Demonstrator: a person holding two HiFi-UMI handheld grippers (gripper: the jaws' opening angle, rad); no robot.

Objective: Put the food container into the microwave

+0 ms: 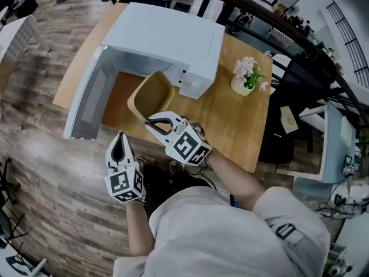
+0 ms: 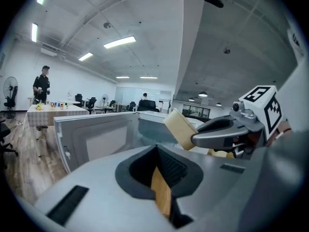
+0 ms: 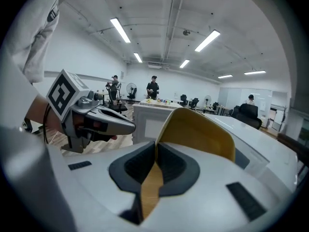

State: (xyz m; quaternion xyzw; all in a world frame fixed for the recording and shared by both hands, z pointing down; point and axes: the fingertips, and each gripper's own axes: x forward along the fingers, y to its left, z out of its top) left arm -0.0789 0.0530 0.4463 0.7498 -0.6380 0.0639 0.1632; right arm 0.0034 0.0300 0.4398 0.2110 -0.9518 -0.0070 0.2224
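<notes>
A white microwave (image 1: 167, 39) stands on the wooden table (image 1: 236, 126) with its door (image 1: 86, 94) swung open to the left. My right gripper (image 1: 152, 120) is shut on the near rim of a tan food container (image 1: 151, 96), which it holds tilted in front of the open cavity. In the right gripper view the container (image 3: 198, 129) rises just beyond the pinched jaws (image 3: 155, 151). My left gripper (image 1: 121, 137) hovers off the table's front edge, left of the right one, jaws together and holding nothing. From the left gripper view (image 2: 157, 149) the container (image 2: 179, 127) and open door (image 2: 94, 139) lie ahead.
A small pot of pink flowers (image 1: 247, 77) sits on the table to the right of the microwave. A dark desk and chair (image 1: 288, 108) stand beyond the table's right side. People (image 3: 153, 87) stand far back in the room, over wood flooring.
</notes>
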